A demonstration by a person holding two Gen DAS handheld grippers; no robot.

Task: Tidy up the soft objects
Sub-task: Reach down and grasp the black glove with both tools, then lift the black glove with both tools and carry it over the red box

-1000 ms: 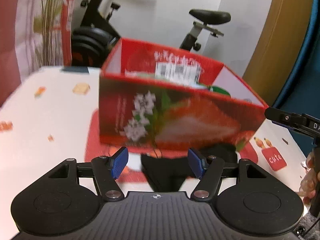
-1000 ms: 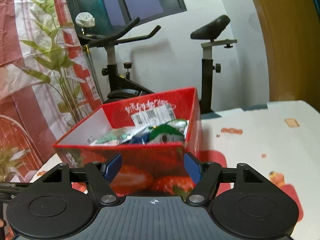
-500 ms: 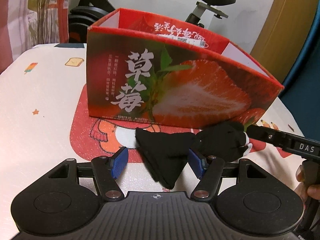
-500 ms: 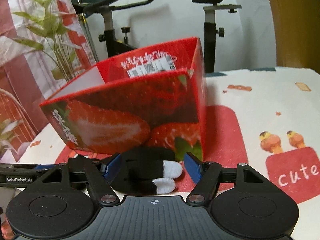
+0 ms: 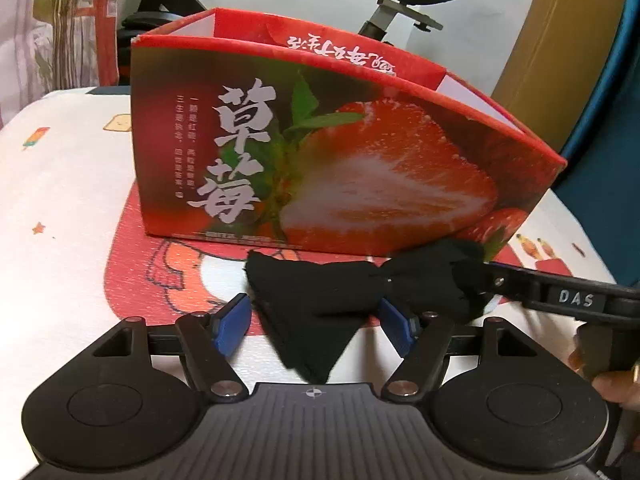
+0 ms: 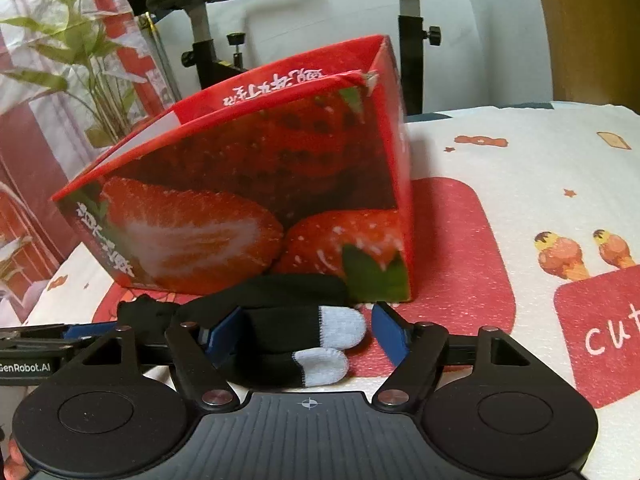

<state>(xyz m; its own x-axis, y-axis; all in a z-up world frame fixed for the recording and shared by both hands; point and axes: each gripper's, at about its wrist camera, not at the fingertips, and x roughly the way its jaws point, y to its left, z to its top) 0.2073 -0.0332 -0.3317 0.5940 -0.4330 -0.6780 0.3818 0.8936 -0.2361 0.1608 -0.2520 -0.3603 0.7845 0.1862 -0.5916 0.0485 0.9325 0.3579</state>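
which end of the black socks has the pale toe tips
The end between the right gripper's fingers: both black socks finish there in pale grey toe tips. The end at the left gripper is all black.

A home room, exercise bike [image 6: 408,20] against a white wall, leafy houseplant [image 6: 76,52] by a red patterned curtain [image 5: 24,28], bench under a cartoon-printed cloth [image 6: 540,184], strawberry gift box [image 5: 320,152]

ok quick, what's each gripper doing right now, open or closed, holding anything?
Left gripper: open, fingers either side of the black sock, not clamped.
Right gripper: open, straddling the sock's white toe end, not gripping.
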